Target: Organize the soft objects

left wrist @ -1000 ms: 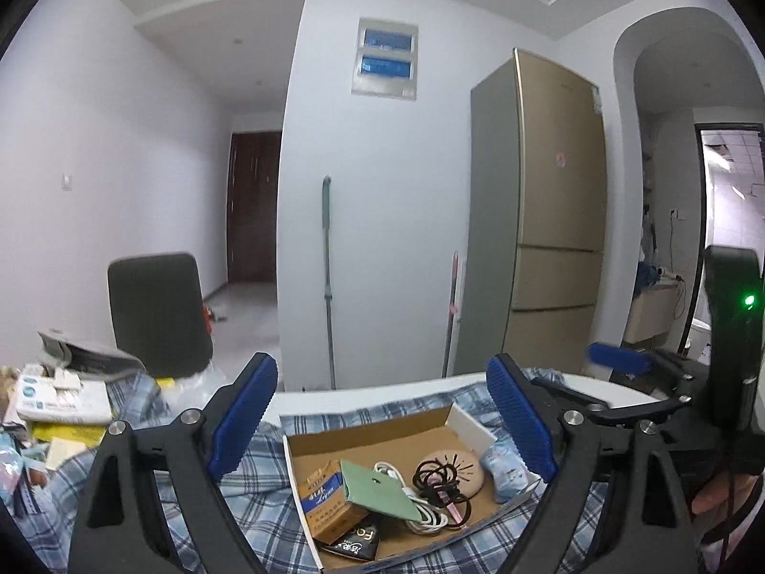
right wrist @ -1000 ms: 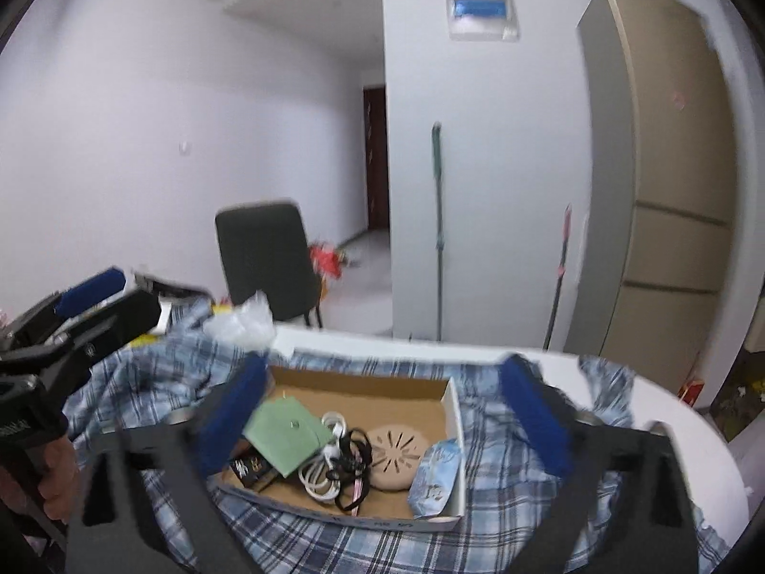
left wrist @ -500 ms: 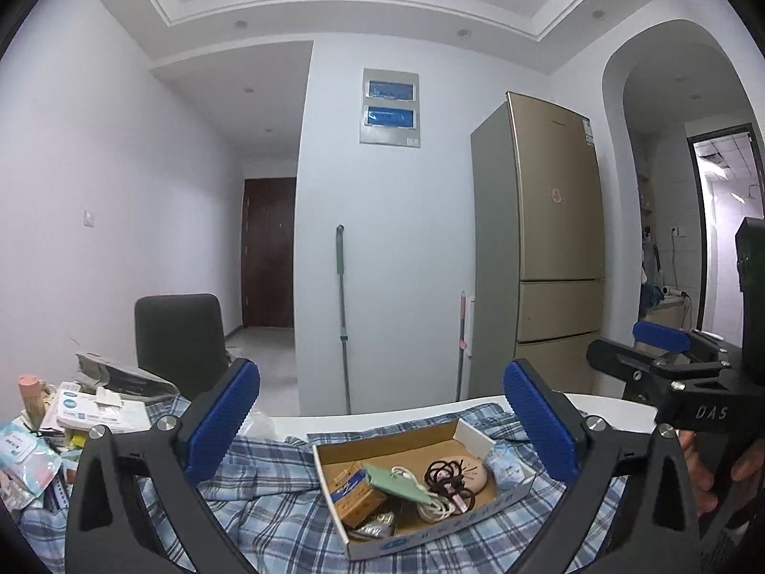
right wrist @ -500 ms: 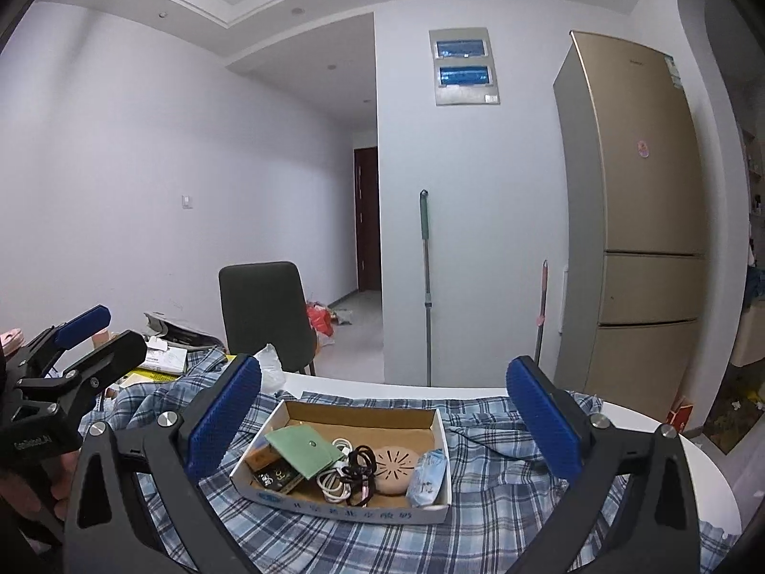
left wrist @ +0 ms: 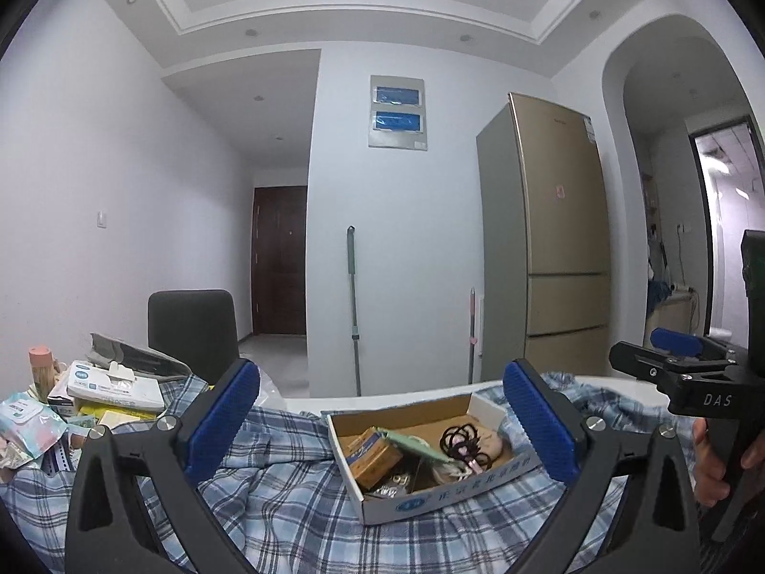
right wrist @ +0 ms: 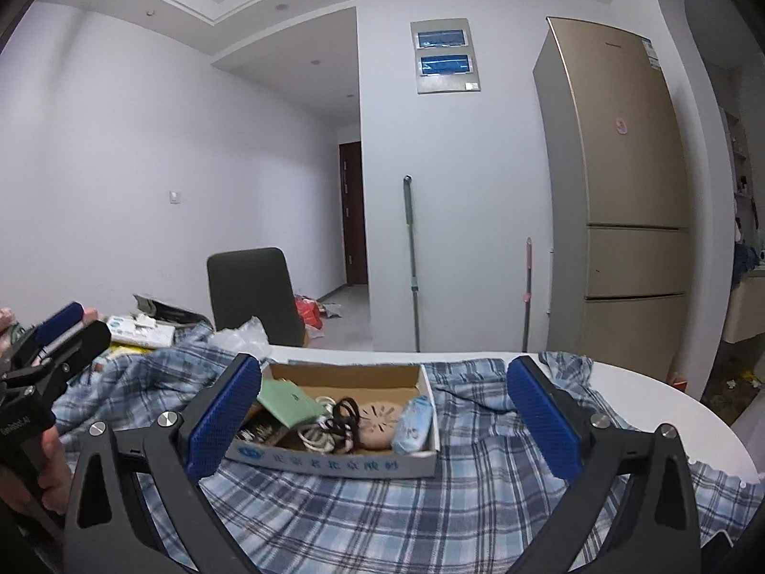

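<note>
A blue plaid shirt (left wrist: 296,492) (right wrist: 382,507) lies spread over the white table. On it stands a shallow cardboard box (left wrist: 430,497) (right wrist: 334,461) holding a green card, cables, a black hair tie, a tan round disc and a pale blue packet (right wrist: 412,425). My left gripper (left wrist: 380,423) is open and empty, held above the shirt in front of the box. My right gripper (right wrist: 385,418) is open and empty, also above the shirt and facing the box. Each gripper shows at the edge of the other's view.
Tissue boxes, wipes and papers (left wrist: 110,387) are piled at the table's left end. A dark chair (right wrist: 251,294) stands behind the table. A gold fridge (right wrist: 617,201) and two mop handles (right wrist: 411,263) stand by the far wall. The table's white edge (right wrist: 669,411) curves on the right.
Both cameras have tilted up and drawn back, so the box and shirt sit lower and farther in view. Both grippers stay open and empty.
</note>
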`<state>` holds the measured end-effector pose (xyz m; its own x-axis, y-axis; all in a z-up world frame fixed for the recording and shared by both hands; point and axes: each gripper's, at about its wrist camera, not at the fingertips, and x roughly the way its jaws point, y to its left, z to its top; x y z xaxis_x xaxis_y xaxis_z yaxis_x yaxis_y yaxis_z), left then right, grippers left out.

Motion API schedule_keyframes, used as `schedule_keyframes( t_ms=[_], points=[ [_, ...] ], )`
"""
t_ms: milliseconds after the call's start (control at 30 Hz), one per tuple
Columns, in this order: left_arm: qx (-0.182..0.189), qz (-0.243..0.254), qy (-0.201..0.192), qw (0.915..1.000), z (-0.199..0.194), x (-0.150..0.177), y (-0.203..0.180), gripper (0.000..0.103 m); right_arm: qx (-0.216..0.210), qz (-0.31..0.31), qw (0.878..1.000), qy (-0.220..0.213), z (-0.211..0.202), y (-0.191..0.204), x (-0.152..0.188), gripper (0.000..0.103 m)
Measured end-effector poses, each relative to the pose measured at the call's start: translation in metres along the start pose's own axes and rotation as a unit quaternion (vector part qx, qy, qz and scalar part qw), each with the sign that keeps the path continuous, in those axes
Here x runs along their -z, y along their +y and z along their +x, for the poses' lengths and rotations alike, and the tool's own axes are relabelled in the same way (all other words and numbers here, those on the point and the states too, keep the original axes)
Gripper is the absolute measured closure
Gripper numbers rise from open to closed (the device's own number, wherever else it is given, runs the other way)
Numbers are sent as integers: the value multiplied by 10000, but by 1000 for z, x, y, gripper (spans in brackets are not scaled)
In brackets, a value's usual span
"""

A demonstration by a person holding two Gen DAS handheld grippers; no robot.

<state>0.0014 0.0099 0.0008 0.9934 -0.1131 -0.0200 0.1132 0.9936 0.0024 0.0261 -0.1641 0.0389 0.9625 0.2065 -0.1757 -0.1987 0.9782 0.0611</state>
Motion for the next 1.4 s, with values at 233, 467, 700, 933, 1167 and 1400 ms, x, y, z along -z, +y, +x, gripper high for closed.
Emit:
schedule_keyframes(
  t_ms=[233, 467, 700, 933, 1167, 1400],
  points=[
    [76, 106, 26, 9999, 2, 9, -4, 0, 13, 5, 9999, 127, 5, -6, 21, 0],
    [72, -3, 157, 9999, 8, 11, 2, 0, -7, 23, 9999, 121, 4, -7, 23, 0],
    [-1, 63, 132, 9999, 6, 12, -1, 0, -4, 46, 9999, 110, 3, -7, 23, 0],
    [-105, -80, 223, 9997, 10, 12, 4, 0, -6, -116, 9999, -23, -3, -1, 22, 0],
    [-109, -160, 294, 9994, 13, 13, 9, 0, -10, -184, 9998, -72, -5, 1, 21, 0],
    [-61, -160, 301, 9994, 13, 13, 8, 0, -18, -180, 9998, -74, -5, 1, 21, 0]
  ],
)
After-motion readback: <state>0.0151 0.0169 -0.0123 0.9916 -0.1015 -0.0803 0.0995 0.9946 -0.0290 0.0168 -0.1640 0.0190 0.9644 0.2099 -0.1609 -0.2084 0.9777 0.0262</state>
